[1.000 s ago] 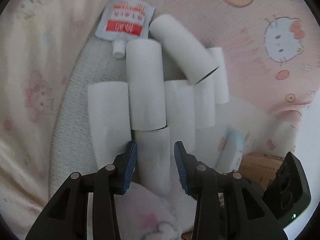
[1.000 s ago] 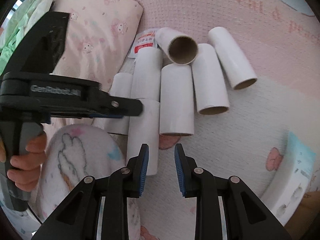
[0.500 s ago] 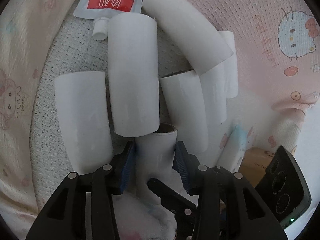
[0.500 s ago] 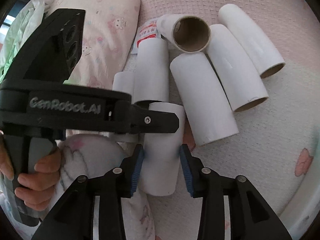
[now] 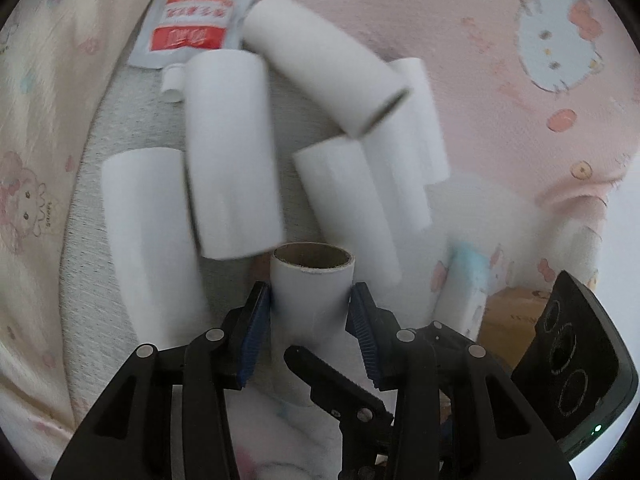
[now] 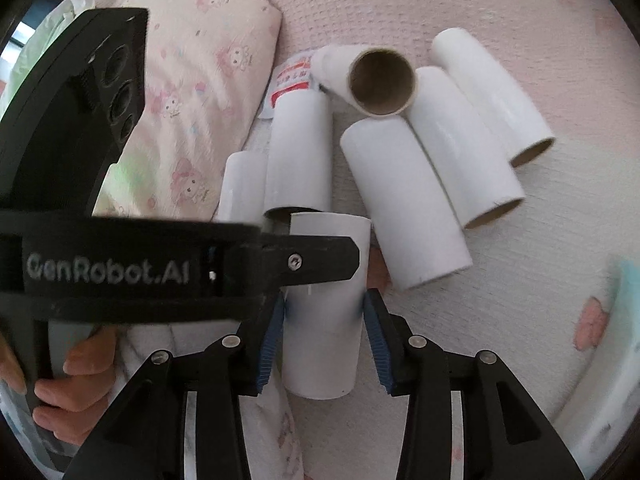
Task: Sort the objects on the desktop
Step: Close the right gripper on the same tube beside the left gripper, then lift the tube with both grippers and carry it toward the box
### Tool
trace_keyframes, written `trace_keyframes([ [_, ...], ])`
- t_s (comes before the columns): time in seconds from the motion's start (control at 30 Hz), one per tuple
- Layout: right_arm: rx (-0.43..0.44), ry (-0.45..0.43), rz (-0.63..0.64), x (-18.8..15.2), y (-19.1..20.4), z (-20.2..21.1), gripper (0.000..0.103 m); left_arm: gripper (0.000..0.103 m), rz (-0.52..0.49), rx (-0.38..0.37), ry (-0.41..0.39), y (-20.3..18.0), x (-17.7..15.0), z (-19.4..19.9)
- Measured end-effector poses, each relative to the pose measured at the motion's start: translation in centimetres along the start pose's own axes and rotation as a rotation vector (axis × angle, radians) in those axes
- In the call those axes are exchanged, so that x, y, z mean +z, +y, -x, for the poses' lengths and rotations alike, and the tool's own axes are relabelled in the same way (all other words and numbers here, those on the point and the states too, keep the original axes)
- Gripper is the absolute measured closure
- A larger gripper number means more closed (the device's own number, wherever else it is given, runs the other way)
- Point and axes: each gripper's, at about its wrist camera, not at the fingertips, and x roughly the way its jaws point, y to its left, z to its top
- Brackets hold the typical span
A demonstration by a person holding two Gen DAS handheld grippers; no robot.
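Several white cardboard tubes lie in a cluster on a pink and grey blanket. One tube is raised, its brown open end facing the left wrist camera. My left gripper is shut on its far part and my right gripper is shut on the same tube nearer its other end. One finger of the right gripper shows in the left view. The left gripper's body crosses the right view. The other tubes lie beyond, one propped on top with its open end showing.
A red and white spouted pouch lies at the far end of the tubes, partly under them. A pink printed pillow lies left of the cluster. A small printed pack and a brown box sit right.
Both grippers came onto the nearest tube and closed on it. The tube has since lifted off the blanket, its open end tilting up, and the left view has drawn back from the pile.
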Motion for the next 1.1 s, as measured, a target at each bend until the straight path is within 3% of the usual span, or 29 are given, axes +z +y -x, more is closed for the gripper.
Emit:
trace_keyframes([
  [0.2, 0.017, -0.058, -0.045, -1.8, -0.4, 2.1, 0.065, 0.058, -0.122, 0.087, -0.062, -3.6, -1.6, 0.0],
  [0.3, 0.013, -0.066, -0.104, -1.9, -2.5, 2.8, 0.065, 0.058, -0.183, 0.1, -0.02, -4.9, -1.8, -1.0],
  [0.53, -0.003, -0.038, -0.2, -2.9, -6.1, 2.3, 0.065, 0.058, -0.171, 0.055, 0.13, -5.0, -3.1, -4.7],
  [0.73, 0.027, -0.027, -0.248, -4.9, -6.4, 2.1, 0.065, 0.057, -0.146, 0.025, 0.143, -4.7, -4.3, -5.3],
  [1.1, 0.037, -0.028, -0.28, -7.0, -4.9, 1.5, 0.065, 0.057, -0.258, 0.131, 0.18, -5.7, -7.2, -6.0],
])
